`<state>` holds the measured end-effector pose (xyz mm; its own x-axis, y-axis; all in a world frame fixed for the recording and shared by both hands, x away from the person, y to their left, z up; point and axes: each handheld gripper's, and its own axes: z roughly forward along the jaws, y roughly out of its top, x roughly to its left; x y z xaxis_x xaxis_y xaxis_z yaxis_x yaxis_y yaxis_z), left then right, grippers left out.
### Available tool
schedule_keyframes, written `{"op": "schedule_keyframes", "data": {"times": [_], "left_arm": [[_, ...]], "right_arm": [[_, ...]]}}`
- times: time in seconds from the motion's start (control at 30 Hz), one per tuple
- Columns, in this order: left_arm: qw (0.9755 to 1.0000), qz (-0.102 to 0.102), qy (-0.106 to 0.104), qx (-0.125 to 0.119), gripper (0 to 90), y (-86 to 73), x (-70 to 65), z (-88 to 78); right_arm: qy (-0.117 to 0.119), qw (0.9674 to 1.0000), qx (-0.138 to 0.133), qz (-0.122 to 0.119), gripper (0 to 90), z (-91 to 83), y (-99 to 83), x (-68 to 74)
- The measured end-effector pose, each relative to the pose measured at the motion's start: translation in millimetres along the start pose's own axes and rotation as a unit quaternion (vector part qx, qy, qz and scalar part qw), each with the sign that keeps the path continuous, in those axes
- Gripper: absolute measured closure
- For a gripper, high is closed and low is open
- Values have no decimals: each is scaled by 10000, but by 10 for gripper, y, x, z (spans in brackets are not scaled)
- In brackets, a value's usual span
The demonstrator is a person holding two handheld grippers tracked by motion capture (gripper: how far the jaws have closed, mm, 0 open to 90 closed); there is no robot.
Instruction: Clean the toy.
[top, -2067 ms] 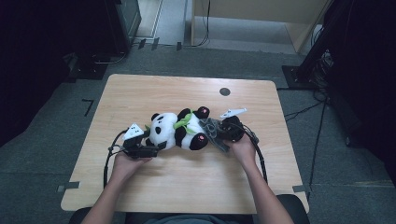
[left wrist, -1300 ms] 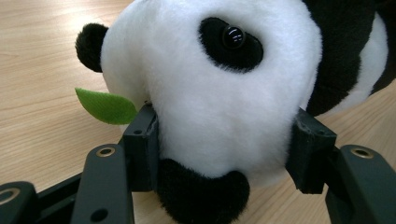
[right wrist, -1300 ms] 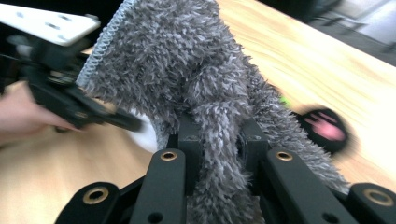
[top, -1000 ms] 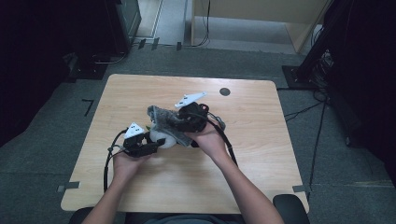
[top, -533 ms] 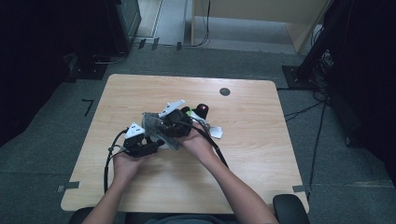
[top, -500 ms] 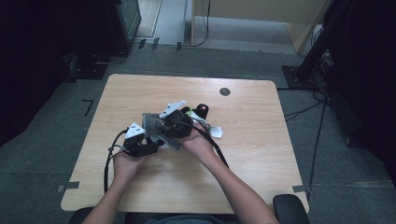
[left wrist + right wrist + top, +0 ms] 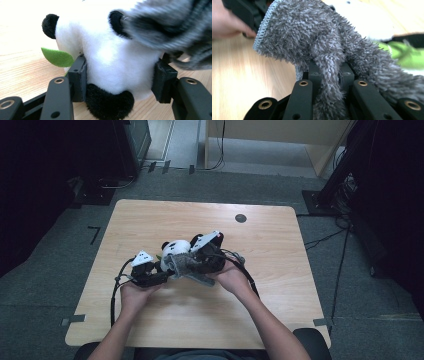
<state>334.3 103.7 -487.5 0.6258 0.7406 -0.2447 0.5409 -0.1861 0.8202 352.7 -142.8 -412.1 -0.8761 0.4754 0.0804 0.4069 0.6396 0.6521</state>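
Observation:
A black-and-white panda plush point(image 7: 176, 249) lies on the wooden table point(image 7: 280, 270). My left gripper point(image 7: 159, 274) is shut on it, and in the left gripper view its pads point(image 7: 79, 75) press both sides of the panda plush point(image 7: 112, 55), beside a green felt leaf point(image 7: 57, 57). My right gripper point(image 7: 192, 265) is shut on a fuzzy grey cloth point(image 7: 176, 263) and holds it against the near side of the panda. In the right gripper view the grey cloth point(image 7: 312, 37) bunches between the jaws of that gripper point(image 7: 328, 72). The grey cloth point(image 7: 170, 27) also hangs over the panda's upper right.
A small black round hole point(image 7: 240, 218) sits near the table's far edge. Cables trail from both grippers toward the person. Dark equipment and cables stand on the floor around the table. A hand point(image 7: 224, 22) holding the left gripper point(image 7: 244, 12) appears in the right gripper view.
My right gripper carried the grey cloth from the panda's right side leftward over it, then sank toward the left gripper. The left gripper stayed put on the panda.

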Motion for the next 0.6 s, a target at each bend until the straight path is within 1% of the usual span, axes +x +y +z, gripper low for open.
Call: {"op": "schedule_keyframes", "data": {"times": [0.03, 0.1, 0.13, 0.17, 0.2, 0.27, 0.3, 0.37, 0.4, 0.43, 0.53, 0.57, 0.6], "left_arm": [[10000, -12, -6, -7, 412, 0, 1, 1], [10000, -14, -15, -5, 413, 0, 6, 0], [10000, -6, -23, 1, 415, 1, 5, 0], [10000, 5, -32, 10, 416, 1, 2, 0], [10000, 5, -32, 10, 417, 1, 2, 0], [10000, 19, -42, 22, 418, 1, -6, 0], [10000, 12, -48, 18, 419, 0, -7, 1], [10000, 35, -44, 18, 420, -1, -8, 1], [10000, 42, -40, 18, 420, -2, -11, 1], [10000, 56, -38, 18, 420, -4, -13, 1], [10000, 73, -40, 14, 420, -6, -18, 3], [10000, 77, -49, 10, 420, -7, -18, 3], [10000, 77, -49, 10, 420, -7, -18, 3]], "right_arm": [[-66, 9999, 75, -13, 782, -65, -34, -18], [-97, 9999, 95, 4, 783, -99, -51, -34], [-124, 9999, 87, 77, 782, -166, -89, -87], [-119, 9998, 71, 140, 782, -195, -109, -116], [-119, 9998, 71, 140, 782, -195, -109, -116], [-128, 9997, 25, 230, 782, -244, -135, -163], [-200, 9992, -77, 332, 781, -290, -146, -201], [-227, 9991, -99, 348, 781, -310, -151, -222], [-244, 9987, -144, 430, 781, -338, -161, -265], [-244, 9987, -144, 430, 781, -338, -161, -265], [-324, 9980, -185, 518, 781, -370, -183, -332], [-372, 9974, -228, 577, 780, -389, -198, -378], [-372, 9974, -228, 577, 780, -389, -198, -378]]}}
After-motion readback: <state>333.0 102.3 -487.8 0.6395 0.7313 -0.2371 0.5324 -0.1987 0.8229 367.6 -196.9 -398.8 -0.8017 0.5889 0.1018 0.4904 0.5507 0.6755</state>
